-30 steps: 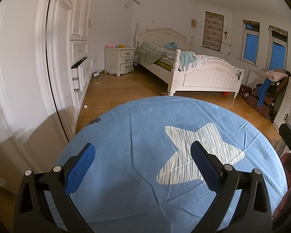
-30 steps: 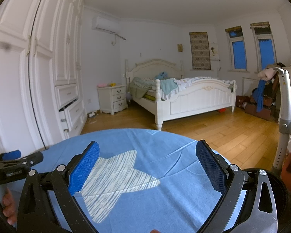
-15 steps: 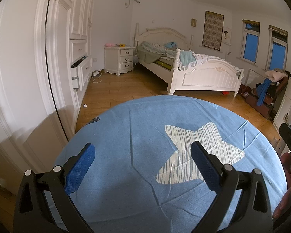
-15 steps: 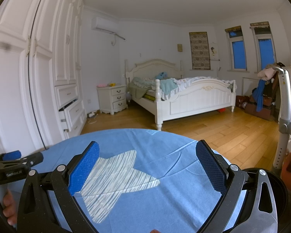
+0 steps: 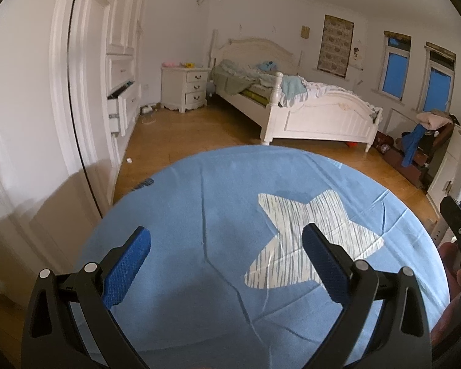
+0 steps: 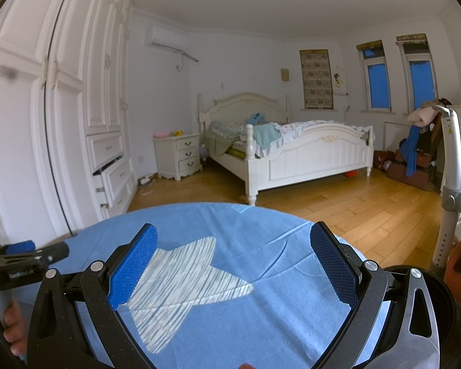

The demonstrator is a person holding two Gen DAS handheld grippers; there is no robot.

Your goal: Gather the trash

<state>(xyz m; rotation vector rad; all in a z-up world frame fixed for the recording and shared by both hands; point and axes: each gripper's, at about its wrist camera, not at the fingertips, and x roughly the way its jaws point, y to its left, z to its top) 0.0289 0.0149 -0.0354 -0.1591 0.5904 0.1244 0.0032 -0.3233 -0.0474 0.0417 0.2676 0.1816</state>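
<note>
Search phase: I should scan floor and tabletop before committing either hand. My left gripper (image 5: 226,253) and right gripper (image 6: 233,253) hover level above the blue cloth (image 5: 218,203), jaws spread wide, holding nothing. The only likely trash is a small white scrap (image 5: 128,160) on the floor by the wardrobe (image 5: 86,92).

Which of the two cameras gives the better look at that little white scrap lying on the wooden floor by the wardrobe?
The left wrist view. There the white scrap lies in plain sight on the bare floor, beside the wardrobe and beyond the blue cloth. In the right wrist view I cannot find it; that patch of floor seems hidden behind the cloth.
</note>
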